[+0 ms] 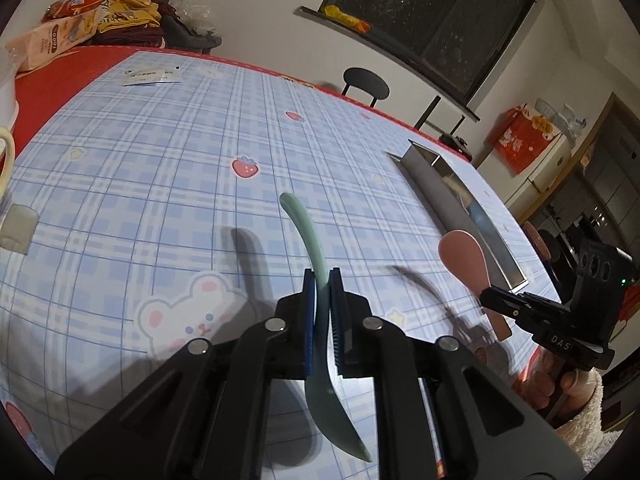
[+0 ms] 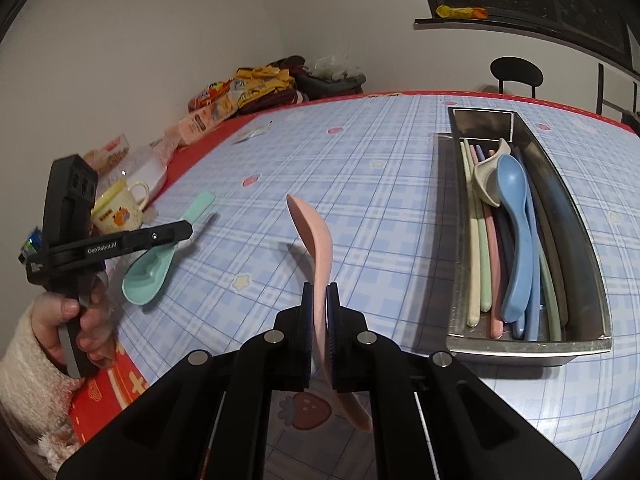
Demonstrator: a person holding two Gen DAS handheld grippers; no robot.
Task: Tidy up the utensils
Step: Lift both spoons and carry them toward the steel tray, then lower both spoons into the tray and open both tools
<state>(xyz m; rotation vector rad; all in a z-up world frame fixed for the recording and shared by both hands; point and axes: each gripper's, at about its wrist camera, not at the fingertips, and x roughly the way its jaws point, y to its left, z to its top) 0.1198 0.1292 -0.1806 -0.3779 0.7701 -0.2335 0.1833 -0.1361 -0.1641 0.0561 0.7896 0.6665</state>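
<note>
My left gripper (image 1: pixel 321 280) is shut on a mint green spoon (image 1: pixel 310 240) and holds it above the plaid tablecloth; it also shows in the right wrist view (image 2: pixel 148 276). My right gripper (image 2: pixel 320 294) is shut on a pink spoon (image 2: pixel 316 248), held above the table, seen from the left wrist view too (image 1: pixel 466 258). A steel utensil tray (image 2: pixel 576 216) lies to the right, holding a blue spoon (image 2: pixel 516 240), a cream spoon (image 2: pixel 486 180) and several chopsticks. The tray shows in the left wrist view (image 1: pixel 432 184).
A cup (image 2: pixel 120 208) and a white container (image 2: pixel 148 170) stand at the table's left edge. Snack packs and clothes (image 2: pixel 260 84) are piled at the far corner. A black chair (image 2: pixel 516 74) stands behind the table. A paper packet (image 1: pixel 150 77) lies far back.
</note>
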